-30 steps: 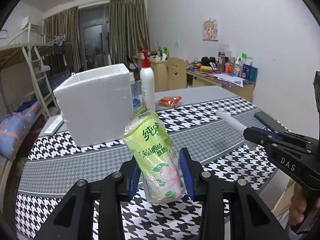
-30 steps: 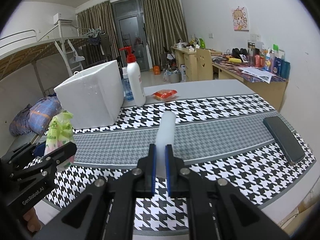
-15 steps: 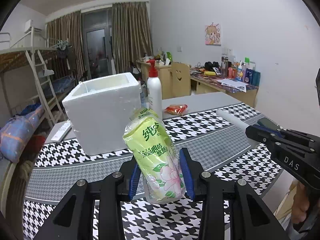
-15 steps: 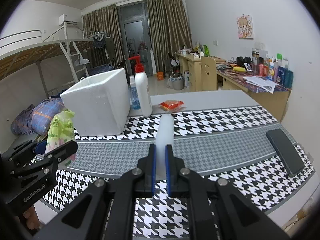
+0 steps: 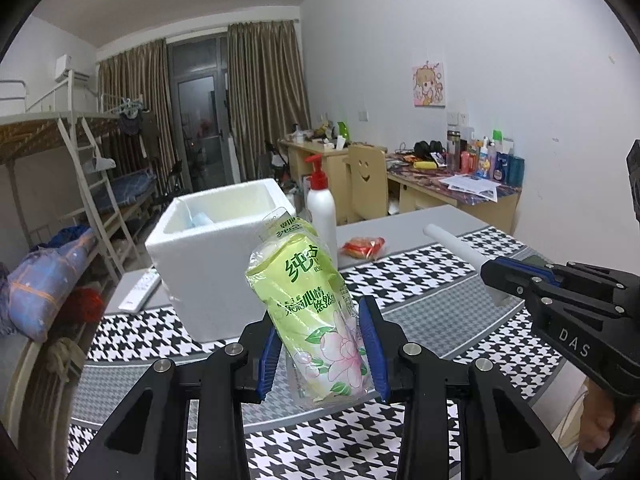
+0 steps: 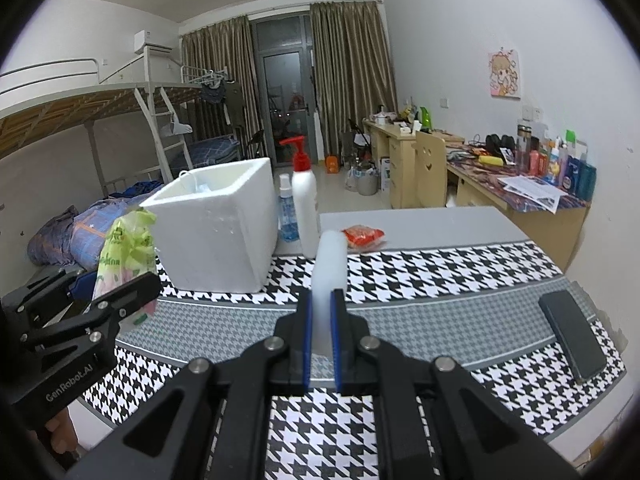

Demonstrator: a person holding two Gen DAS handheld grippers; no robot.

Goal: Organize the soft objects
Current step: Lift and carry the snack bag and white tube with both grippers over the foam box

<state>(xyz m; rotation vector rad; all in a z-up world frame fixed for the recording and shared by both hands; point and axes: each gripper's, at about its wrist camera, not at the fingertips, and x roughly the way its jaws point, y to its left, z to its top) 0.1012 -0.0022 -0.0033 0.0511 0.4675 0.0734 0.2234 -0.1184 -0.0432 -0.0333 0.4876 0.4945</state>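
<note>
Both claws loaded, nothing dropped in the box yet.

A green floral-printed plastic tissue pack (image 5: 316, 312) is clenched in the left claw (image 5: 323, 350); a thin white foam-like stick (image 6: 329, 280) is pinched in the right claw (image 6: 321, 336), both held above the houndstooth-covered counter (image 6: 440, 276). The open white styrofoam box (image 6: 216, 236) appears to be the target; something pale blue is already inside. Beside the box a white pump bottle (image 6: 304, 204) is left standing, with an orange snack packet (image 6: 363, 236) and a black phone (image 6: 570, 336) further off.
</note>
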